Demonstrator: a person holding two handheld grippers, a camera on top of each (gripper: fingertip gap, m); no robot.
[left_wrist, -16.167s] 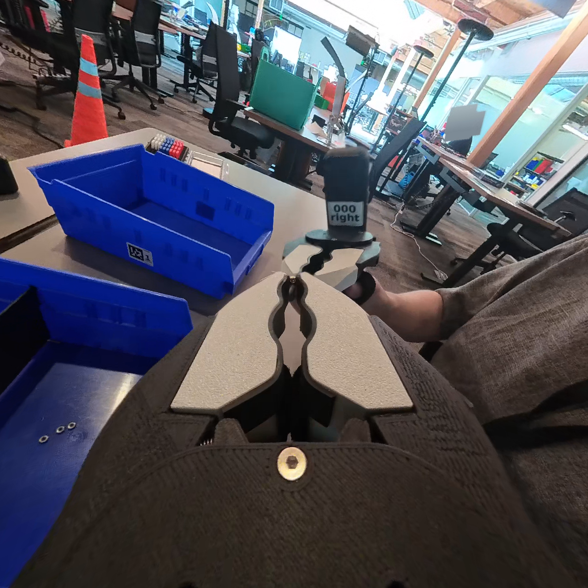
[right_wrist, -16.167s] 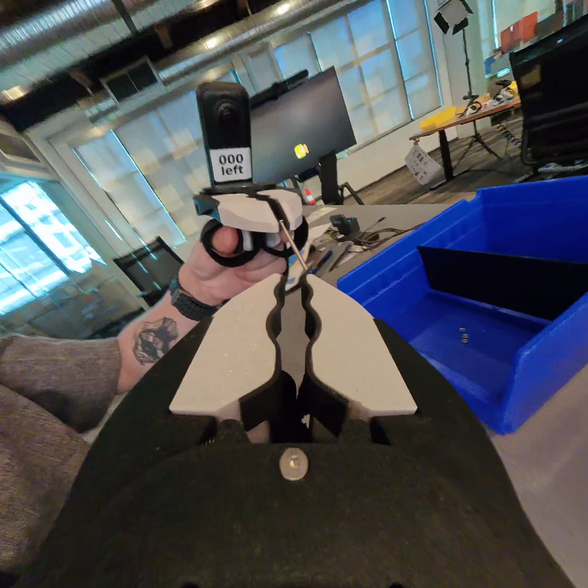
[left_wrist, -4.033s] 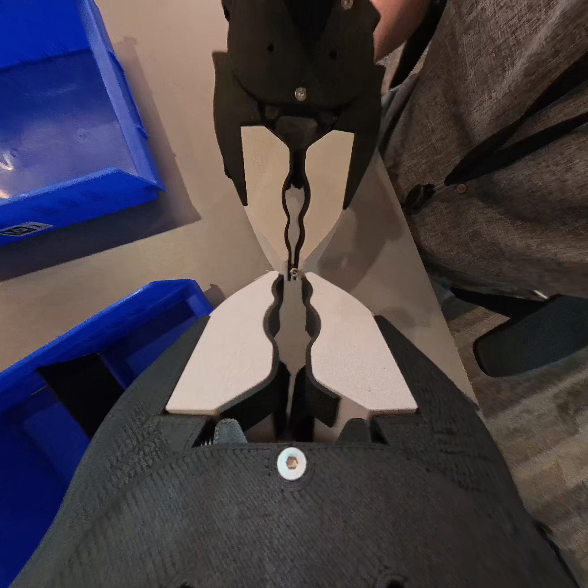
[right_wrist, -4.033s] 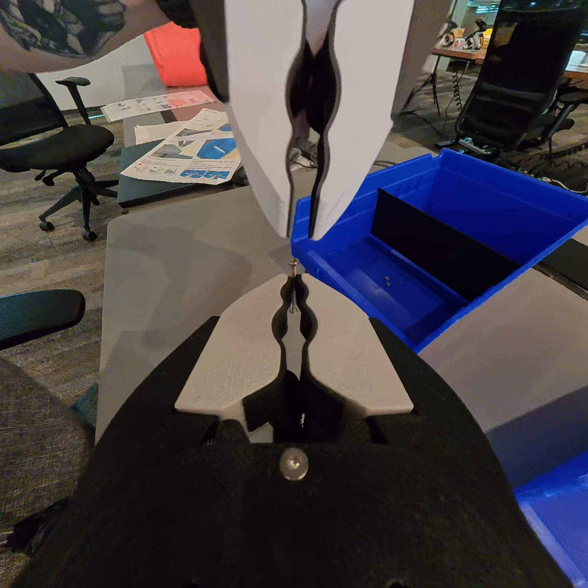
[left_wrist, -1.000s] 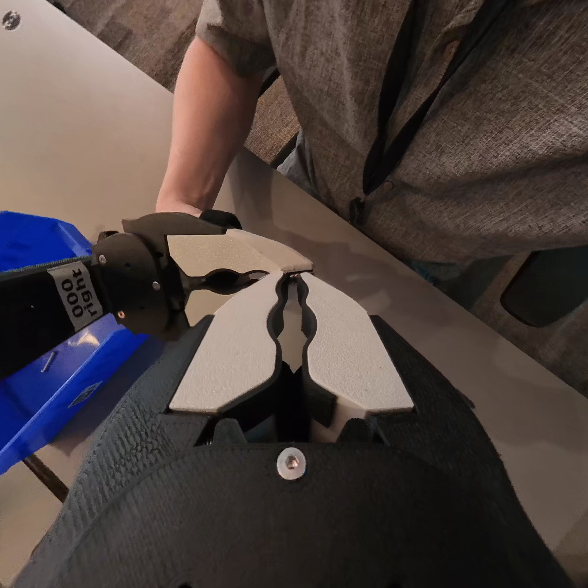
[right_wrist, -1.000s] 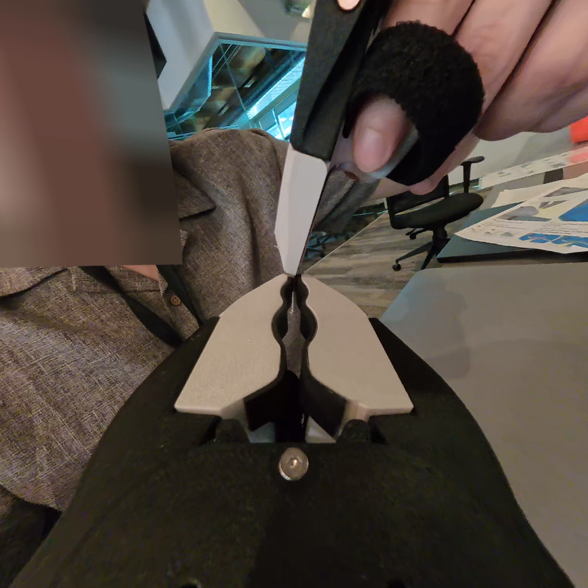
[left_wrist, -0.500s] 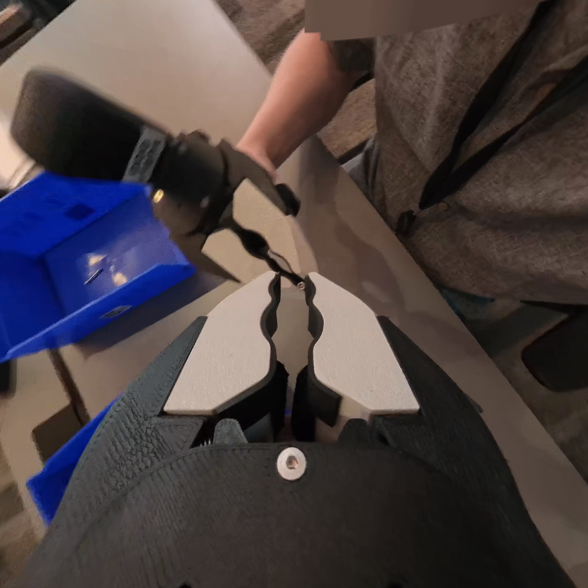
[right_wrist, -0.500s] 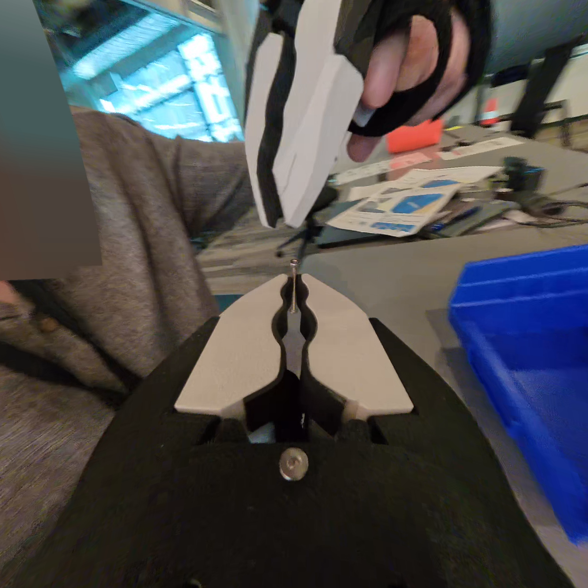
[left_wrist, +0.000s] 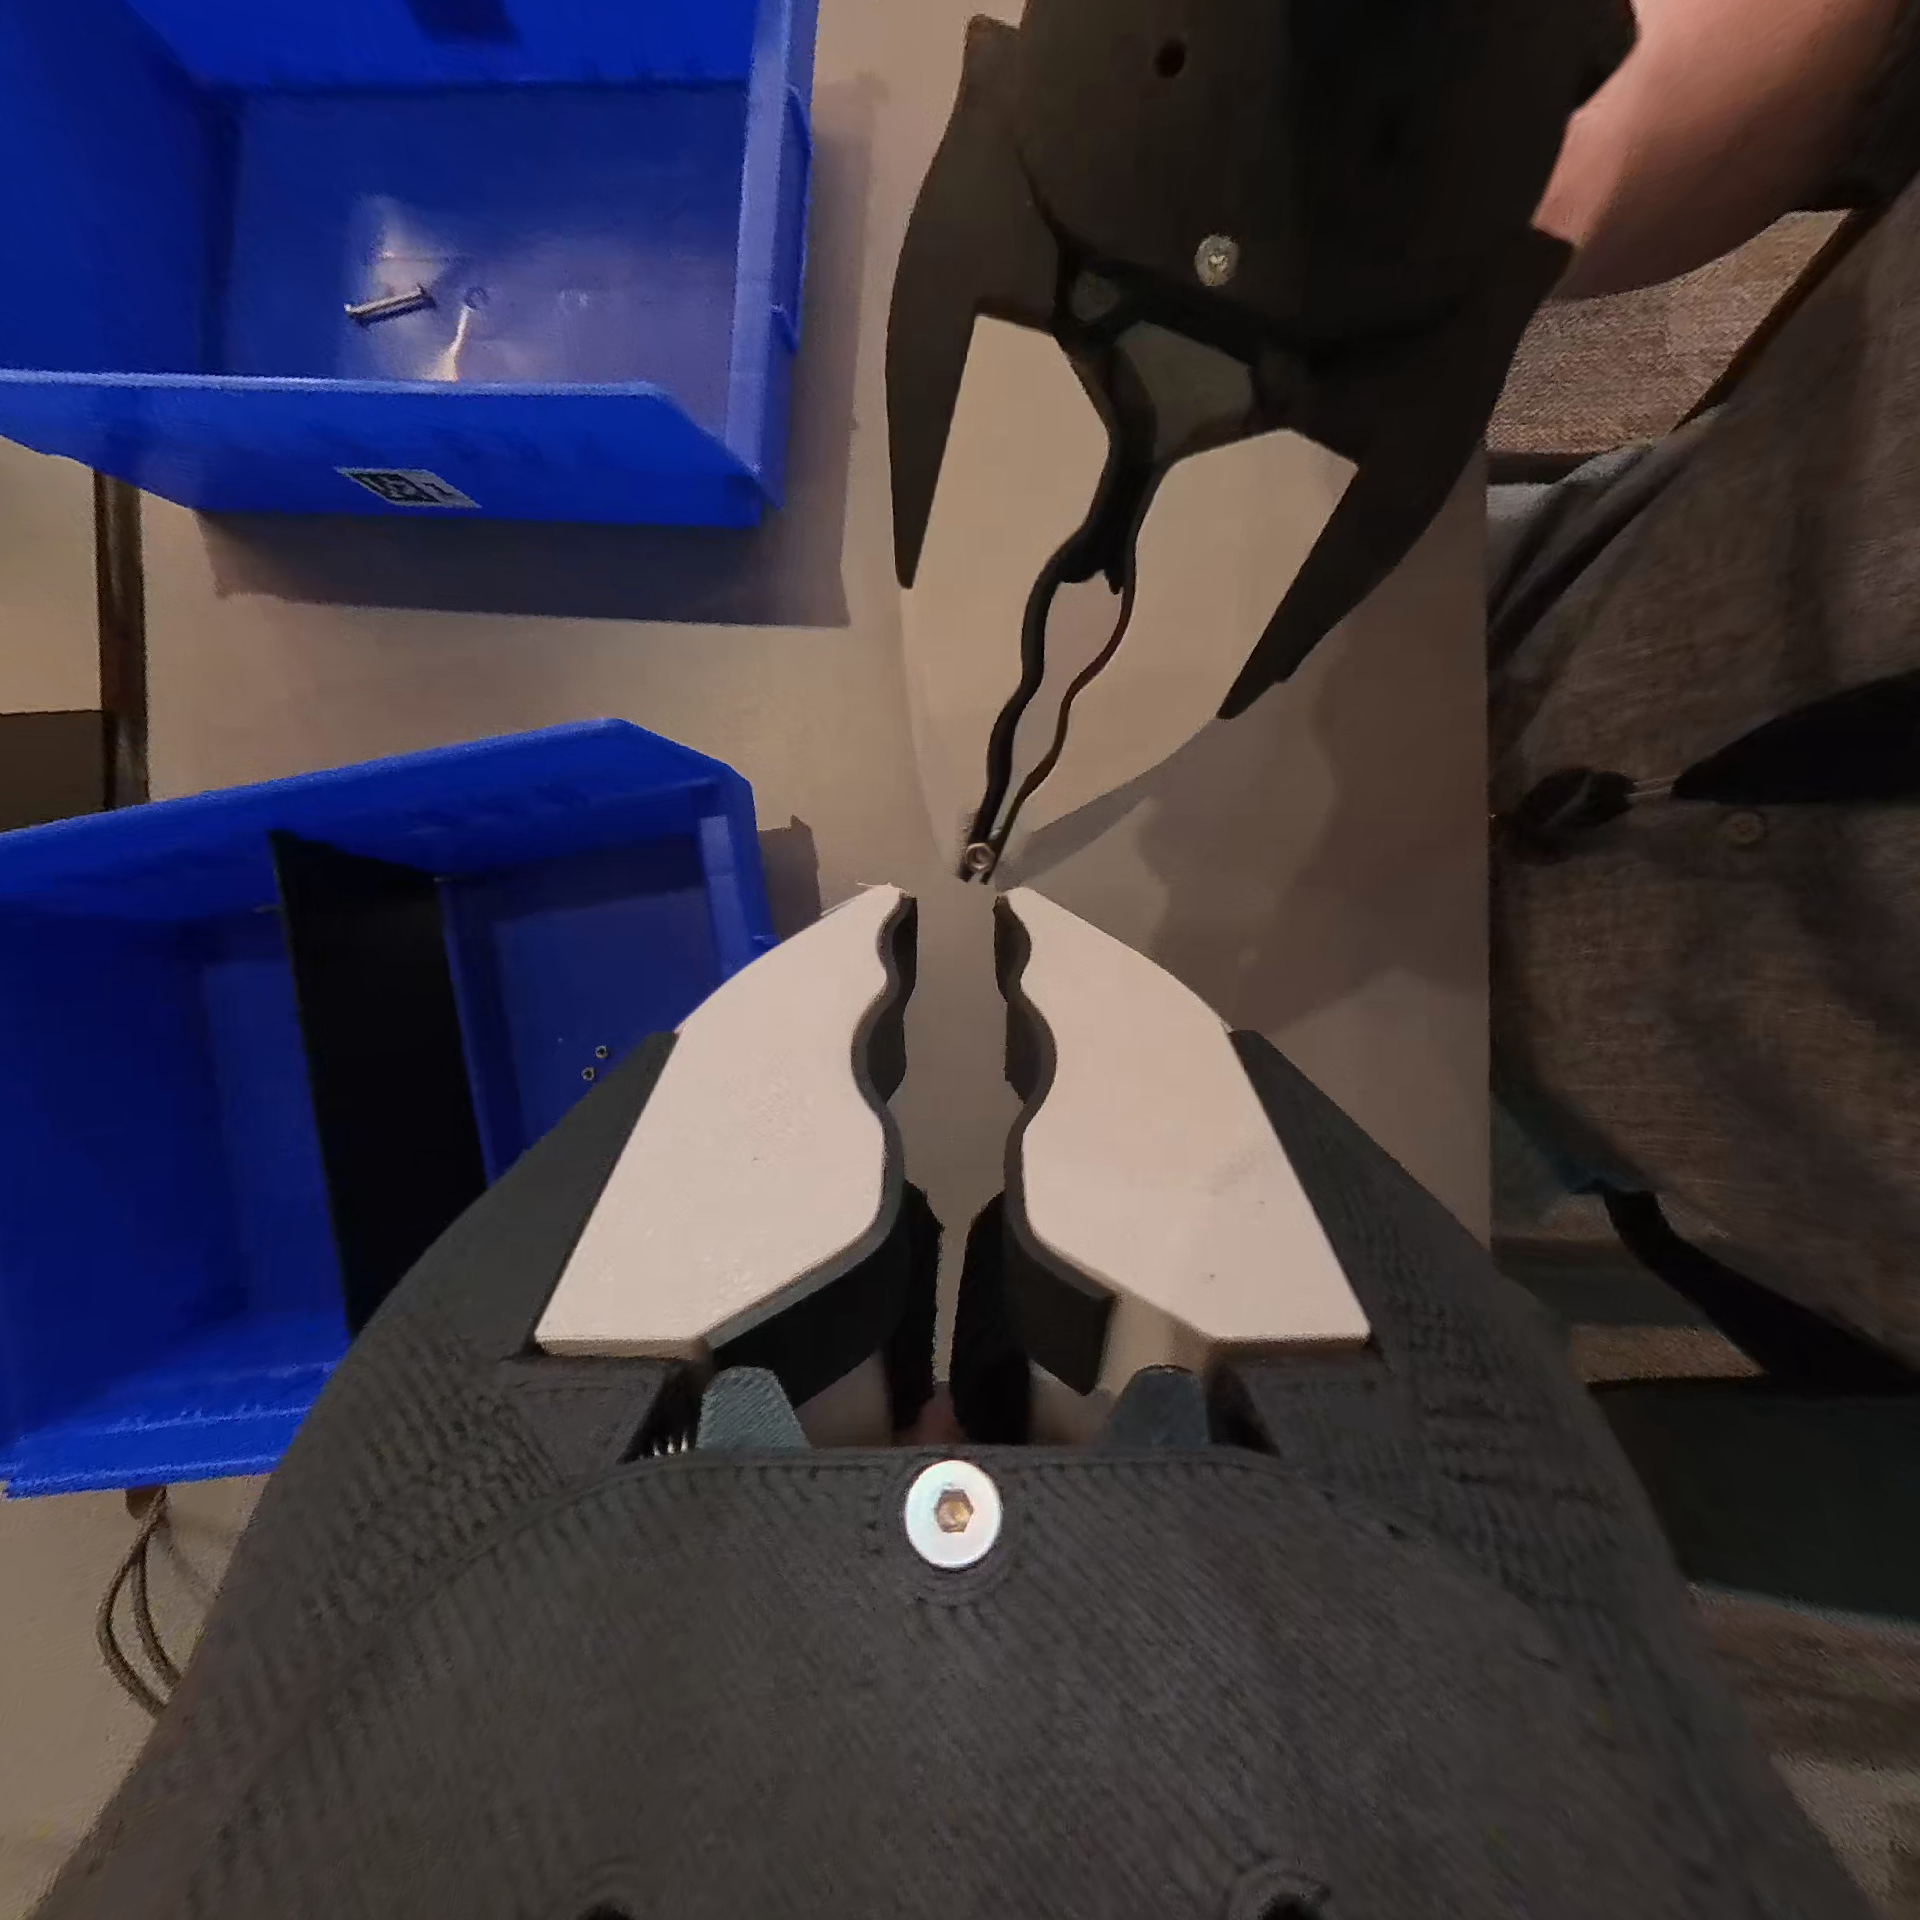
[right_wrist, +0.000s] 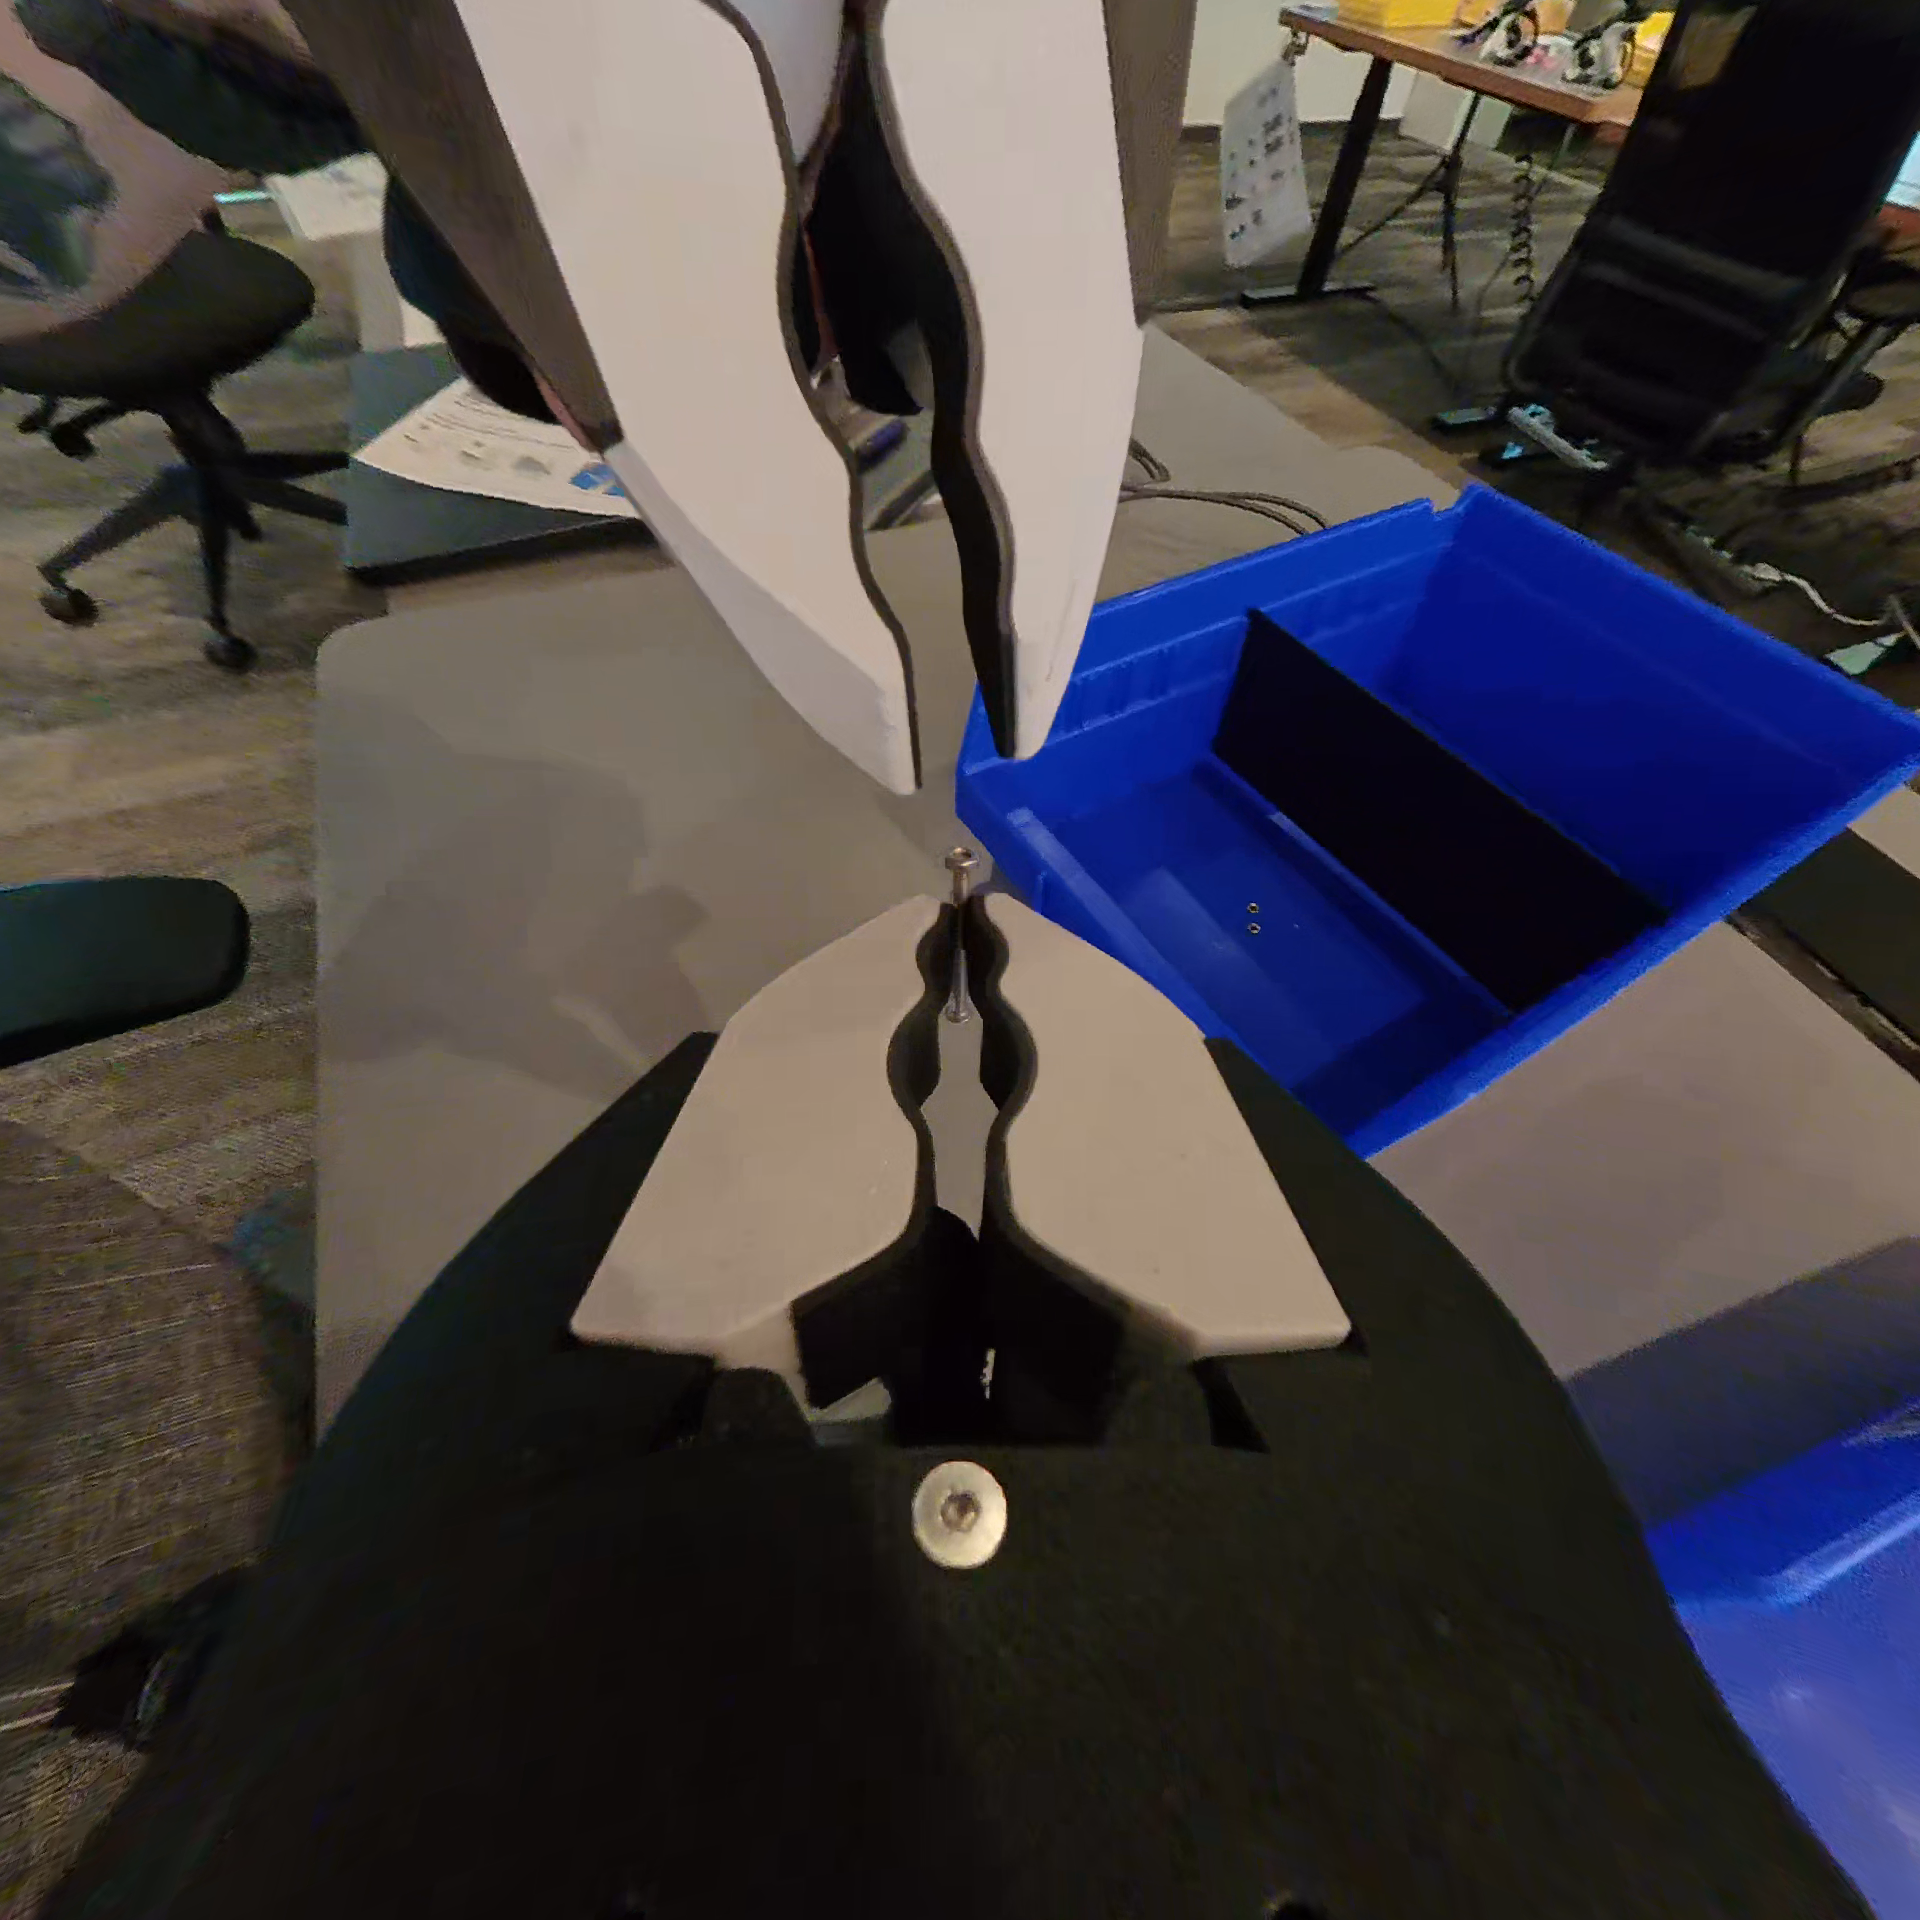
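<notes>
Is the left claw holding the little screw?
No, the left claw is open and empty; the right claw pinches the screw.

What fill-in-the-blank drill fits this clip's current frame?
1. The right tongs are shut on a small metal ___.
2. The left tongs are ___, holding nothing.
3. A black divider splits the ___ bin.
4. That bin rests on a grey ___.

Missing words: screw; open; blue; table
</notes>
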